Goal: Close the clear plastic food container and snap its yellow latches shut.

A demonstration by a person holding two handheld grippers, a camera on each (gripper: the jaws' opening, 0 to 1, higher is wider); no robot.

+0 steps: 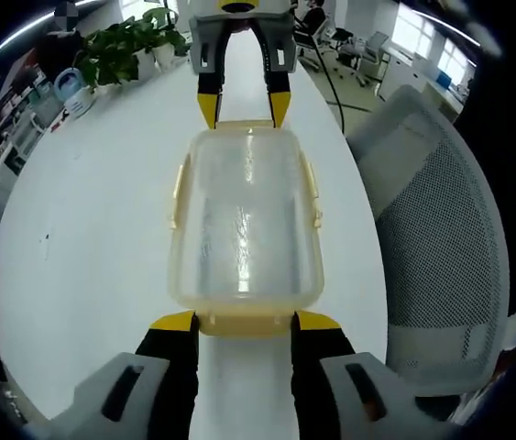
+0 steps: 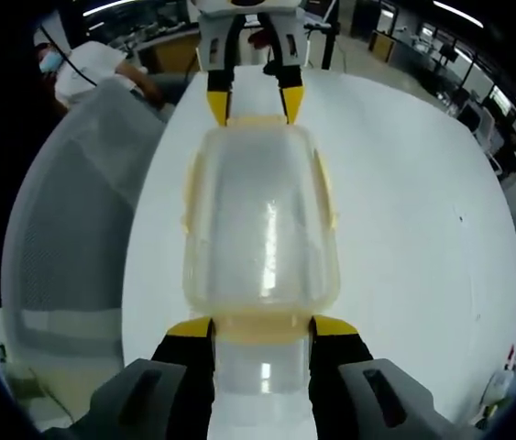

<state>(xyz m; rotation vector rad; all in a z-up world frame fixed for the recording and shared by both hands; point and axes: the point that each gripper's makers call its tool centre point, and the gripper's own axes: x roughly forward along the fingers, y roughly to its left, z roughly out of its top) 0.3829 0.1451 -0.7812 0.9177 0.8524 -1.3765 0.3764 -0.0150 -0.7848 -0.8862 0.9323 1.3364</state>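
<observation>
In the left gripper view you have one clear plastic food container lying lid-up on the white bench, with your left hand-held gripper at its near short end. The two yellow-tipped jaws stand spread about as wide as that end's yellow latch, one tip just beside each of its corners; they grip nothing. At the far short end the right hand-held gripper faces you, its two jaws likewise apart, tips just at the container's edge. Two more yellow latches run along the long sides. One potted plant stands at the bench's far left, and one grey mesh office chair sits just beside the bench on the right. Nothing lies between the jaws and the container.

In the right gripper view you see the same single container from the other end. Your right hand-held gripper has its jaws open, flanking the near yellow latch, holding nothing. The left hand-held gripper is at the far end, jaws apart. The mesh chair is on the left, and one person in white sits beyond it.
</observation>
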